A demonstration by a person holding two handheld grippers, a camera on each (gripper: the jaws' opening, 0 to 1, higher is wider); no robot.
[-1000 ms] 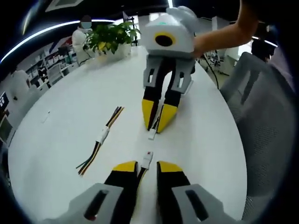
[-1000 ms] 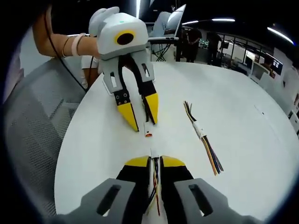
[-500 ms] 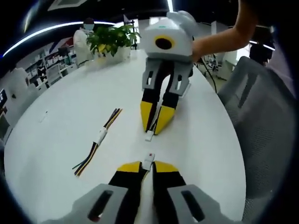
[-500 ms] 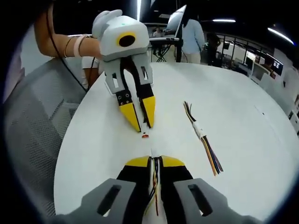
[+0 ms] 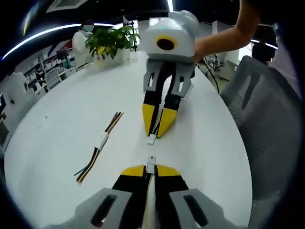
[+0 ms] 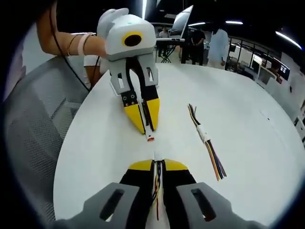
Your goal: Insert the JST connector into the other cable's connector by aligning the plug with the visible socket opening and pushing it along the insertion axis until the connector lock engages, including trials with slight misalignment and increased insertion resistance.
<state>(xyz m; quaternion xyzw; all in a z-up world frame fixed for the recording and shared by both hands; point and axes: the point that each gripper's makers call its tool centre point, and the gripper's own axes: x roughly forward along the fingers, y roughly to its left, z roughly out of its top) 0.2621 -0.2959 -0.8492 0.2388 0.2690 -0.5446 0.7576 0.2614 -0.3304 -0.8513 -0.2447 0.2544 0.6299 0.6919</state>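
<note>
White counter [image 5: 62, 129]: plug [image 5: 151, 167] is clamped in left gripper [image 5: 145, 171] jaws; socket connector [image 5: 152, 139] is clamped in right gripper [image 5: 159, 125] jaws, facing it, just apart. Spare joined cable [image 5: 101, 143] is laid beside them.

I can't read any text, label, brand, number or sign in either view. Nothing legible shows on the housings of the grippers, on the connectors, on the cables or on the table, and the shelves and screens at the far edges of the frames are too small and blurred for me to make out any lettering.
</note>
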